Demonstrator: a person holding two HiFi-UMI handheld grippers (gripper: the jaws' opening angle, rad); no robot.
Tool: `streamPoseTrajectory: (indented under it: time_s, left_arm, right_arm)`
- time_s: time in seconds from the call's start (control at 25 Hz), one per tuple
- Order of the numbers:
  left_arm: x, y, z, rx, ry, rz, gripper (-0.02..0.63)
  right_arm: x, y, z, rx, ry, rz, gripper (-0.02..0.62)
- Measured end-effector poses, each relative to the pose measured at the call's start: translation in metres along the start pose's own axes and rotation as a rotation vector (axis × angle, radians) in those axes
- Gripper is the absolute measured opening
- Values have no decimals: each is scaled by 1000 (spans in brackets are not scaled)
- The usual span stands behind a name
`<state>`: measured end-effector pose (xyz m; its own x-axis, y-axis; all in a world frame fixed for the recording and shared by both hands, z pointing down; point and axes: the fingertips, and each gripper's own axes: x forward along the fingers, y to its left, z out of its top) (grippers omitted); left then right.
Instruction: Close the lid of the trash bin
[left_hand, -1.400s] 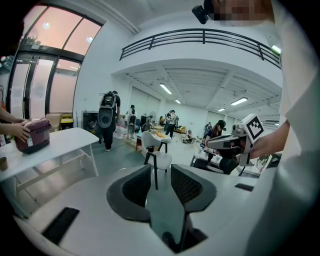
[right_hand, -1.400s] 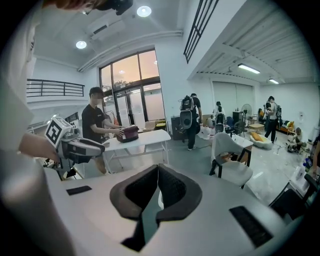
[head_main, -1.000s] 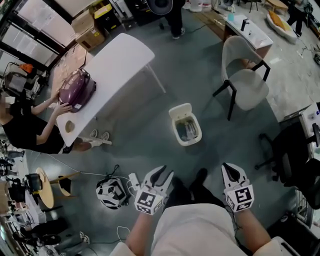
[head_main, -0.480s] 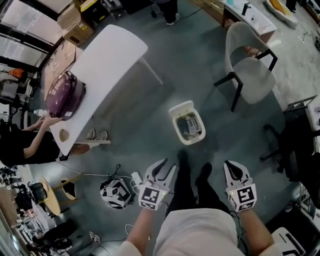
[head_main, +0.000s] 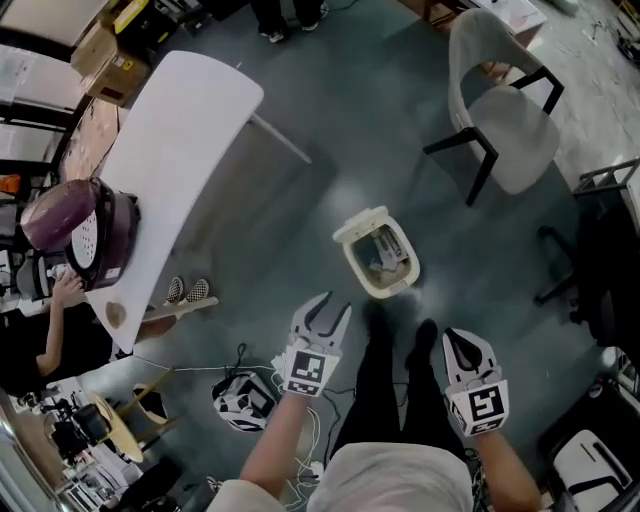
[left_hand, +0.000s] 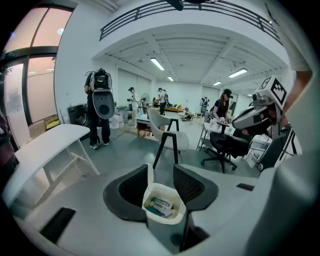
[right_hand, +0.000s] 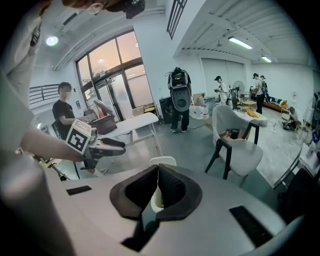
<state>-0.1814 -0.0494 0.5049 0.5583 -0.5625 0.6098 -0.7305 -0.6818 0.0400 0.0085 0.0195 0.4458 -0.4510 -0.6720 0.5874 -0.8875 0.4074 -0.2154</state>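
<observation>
Open bin on the grey floor before you.
White desk and chair flank it; your left gripper jaws are opening, empty; your right gripper jaws are clenched on nothing.

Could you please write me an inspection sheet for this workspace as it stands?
Surface: grey floor, nothing else seen.
Job's things: white trash bin on the floor, lid raised, rubbish inside.
Clutter: black-and-white object on the floor; purple appliance on the white table.
Grippers: left gripper jaws apart, opening, empty; right gripper jaws together, empty; neither touches the trash bin.
Cables: loose cables on the floor beside the left gripper.
Surroundings: grey chair, black office chair, person at the table.
</observation>
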Motion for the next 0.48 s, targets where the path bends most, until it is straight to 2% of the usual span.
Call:
streamPoseTrajectory:
  time_s: [0.24,0.48]
  left_arm:
    - [75,42,-33,78,51,-27,184]
    - [146,79,-83,121,150,-35,204]
  right_arm:
    - [44,-4,-26,40,30,-7,14]
    - [77,-17,-56,80,68,-24,15]
